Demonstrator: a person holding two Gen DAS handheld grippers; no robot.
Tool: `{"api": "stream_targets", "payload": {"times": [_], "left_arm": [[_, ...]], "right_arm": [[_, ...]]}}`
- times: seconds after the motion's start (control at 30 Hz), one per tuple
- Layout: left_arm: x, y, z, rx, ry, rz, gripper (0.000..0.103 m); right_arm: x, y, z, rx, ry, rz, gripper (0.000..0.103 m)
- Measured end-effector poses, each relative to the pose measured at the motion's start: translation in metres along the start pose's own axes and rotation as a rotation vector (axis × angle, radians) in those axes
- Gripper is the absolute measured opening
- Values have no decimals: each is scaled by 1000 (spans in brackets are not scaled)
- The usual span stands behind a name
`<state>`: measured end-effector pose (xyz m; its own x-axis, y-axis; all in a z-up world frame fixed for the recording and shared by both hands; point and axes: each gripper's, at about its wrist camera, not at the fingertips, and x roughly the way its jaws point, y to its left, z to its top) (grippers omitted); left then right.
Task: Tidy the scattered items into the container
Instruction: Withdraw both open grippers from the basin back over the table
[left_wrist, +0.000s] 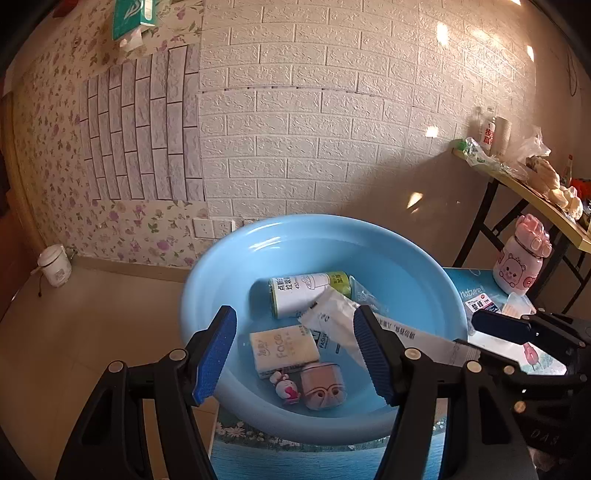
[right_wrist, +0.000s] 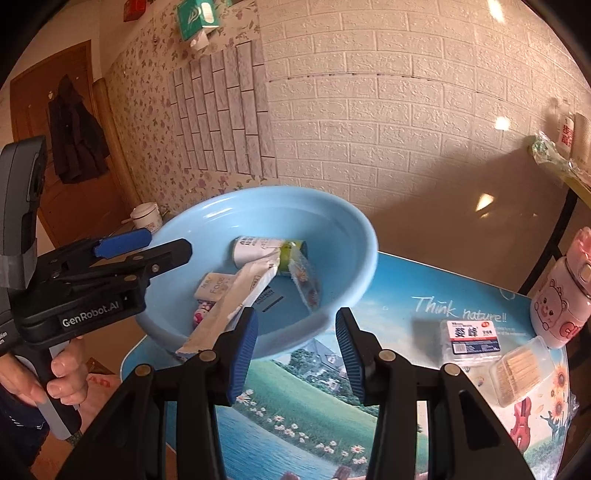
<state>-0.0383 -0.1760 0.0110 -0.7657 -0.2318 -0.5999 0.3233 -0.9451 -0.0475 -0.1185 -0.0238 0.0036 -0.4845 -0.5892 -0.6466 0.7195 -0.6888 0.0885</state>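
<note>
Both claws stand spread and empty: the left gripper (left_wrist: 295, 354) over the near rim of the blue basin (left_wrist: 221, 266), the right gripper (right_wrist: 295, 356) just before it, over bare table (right_wrist: 314, 406). Right of the basin lie a white labelled box (right_wrist: 471, 338) and a clear toothpick box (right_wrist: 521, 373), near the table's right edge beside a pink bottle (right_wrist: 561, 295).

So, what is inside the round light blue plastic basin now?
Inside the light blue basin: a white-and-green roll, a long white packet, a cream tissue pack, a pink case, a small pink figure. Anything under the packet is hidden.
</note>
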Motion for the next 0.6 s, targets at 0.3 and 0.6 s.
{"api": "stream_targets", "payload": {"times": [0.3, 0.6], "left_arm": [[-17, 25, -1, -27, -21, 33, 64], [-25, 30, -4, -37, -24, 40, 64]], "right_arm": [[24, 48, 15, -119, 22, 106, 45], [22, 49, 12, -88, 15, 97, 45]]}}
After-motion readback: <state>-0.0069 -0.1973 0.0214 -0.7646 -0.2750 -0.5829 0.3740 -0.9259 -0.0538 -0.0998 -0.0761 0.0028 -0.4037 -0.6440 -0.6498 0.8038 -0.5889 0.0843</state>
